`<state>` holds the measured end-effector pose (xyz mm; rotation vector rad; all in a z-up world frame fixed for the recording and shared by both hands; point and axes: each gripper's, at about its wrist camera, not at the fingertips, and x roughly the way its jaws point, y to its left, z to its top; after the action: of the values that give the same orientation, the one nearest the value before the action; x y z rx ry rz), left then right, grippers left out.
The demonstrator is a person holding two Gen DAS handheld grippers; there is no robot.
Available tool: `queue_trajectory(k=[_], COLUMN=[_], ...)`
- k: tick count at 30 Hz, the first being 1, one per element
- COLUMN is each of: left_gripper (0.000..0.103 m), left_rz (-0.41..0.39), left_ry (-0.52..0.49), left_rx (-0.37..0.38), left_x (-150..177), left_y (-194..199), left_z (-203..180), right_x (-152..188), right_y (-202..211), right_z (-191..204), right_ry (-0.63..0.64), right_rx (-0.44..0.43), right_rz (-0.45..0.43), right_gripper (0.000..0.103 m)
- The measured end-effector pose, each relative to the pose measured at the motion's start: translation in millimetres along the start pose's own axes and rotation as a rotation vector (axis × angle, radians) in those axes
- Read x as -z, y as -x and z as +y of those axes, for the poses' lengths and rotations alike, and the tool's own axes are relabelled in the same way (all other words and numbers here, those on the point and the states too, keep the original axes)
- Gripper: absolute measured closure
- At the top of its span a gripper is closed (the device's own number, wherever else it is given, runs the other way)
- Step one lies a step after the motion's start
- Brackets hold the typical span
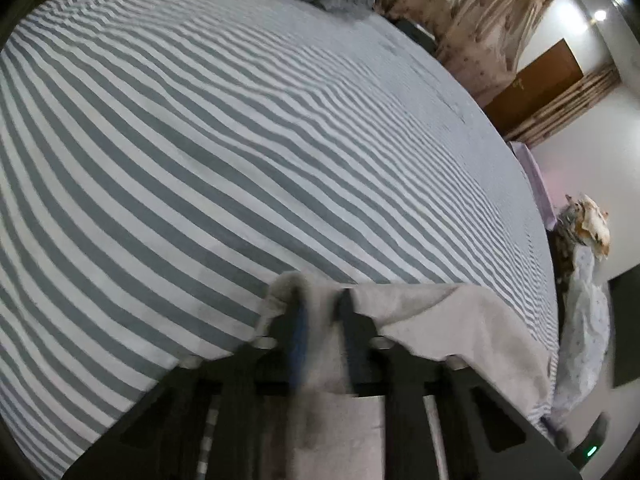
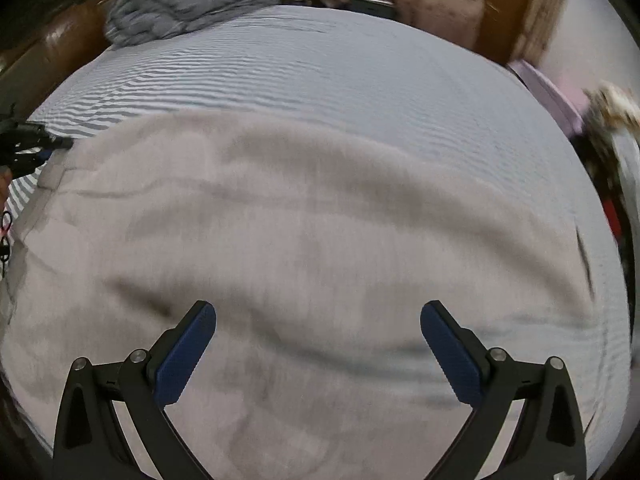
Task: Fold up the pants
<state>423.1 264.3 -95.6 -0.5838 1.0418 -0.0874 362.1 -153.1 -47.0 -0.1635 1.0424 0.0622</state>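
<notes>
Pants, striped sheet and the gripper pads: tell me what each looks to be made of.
Pants: soft beige-grey cloth, matte, slightly fuzzy, probably fleece or brushed knit; it drapes in loose folds.
Striped sheet: thin woven fabric, likely cotton, matte, with fine ripples.
Pads on the right gripper: blue, ribbed, probably rubber; black arms look like hard plastic.
The left gripper pinches a pants edge.

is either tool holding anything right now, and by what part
The left tool is shut on the grey pants, pinching a corner at their edge. The right tool is open above them, holding nothing.
</notes>
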Motion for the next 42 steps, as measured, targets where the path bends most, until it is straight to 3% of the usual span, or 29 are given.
queue_trajectory(k=[7,11,13,22,27,28,29,30,31,35,42], left_gripper=[0.096,0.096,0.096,0.096,0.096,0.096,0.096,0.096,0.096,0.096,0.096], left_rz=[-0.099,-0.137,-0.149,-0.206,-0.216,-0.216,-0.217,-0.215,-0.215,-0.220,-0.221], left_ry=[0.073,0.030,0.001,-0.050,-0.053,-0.057,-0.058,-0.059,-0.060,-0.063,-0.076], left_rx=[0.077,0.114,0.124,0.169,0.170,0.169,0.163,0.164,0.162,0.148,0.165], left_x=[11,20,20,27,29,29,29,29,29,36,58], left_y=[25,42,49,71,73,73,73,72,72,82,123], left_z=[10,4,-3,-19,-23,-24,-24,-25,-25,-27,-29], right_x=[-85,-129,-146,-180,-187,-187,-187,-188,-186,-170,-139], right_y=[-31,-62,-76,-126,-155,-154,-151,-147,-143,-102,12], right_z=[-11,-12,-9,15,25,25,24,22,19,16,-3], right_ry=[0.074,0.130,0.169,0.386,0.389,0.385,0.371,0.348,0.320,0.339,0.314], right_rx=[-0.058,-0.173,-0.212,-0.369,-0.439,-0.444,-0.466,-0.509,-0.522,-0.472,-0.346], right_rz=[0.002,0.074,0.104,0.216,0.263,0.239,0.219,0.215,0.217,0.136,-0.025], right_gripper=[0.002,0.003,0.008,0.029,0.029,0.035,0.068,0.085,0.090,0.095,0.095])
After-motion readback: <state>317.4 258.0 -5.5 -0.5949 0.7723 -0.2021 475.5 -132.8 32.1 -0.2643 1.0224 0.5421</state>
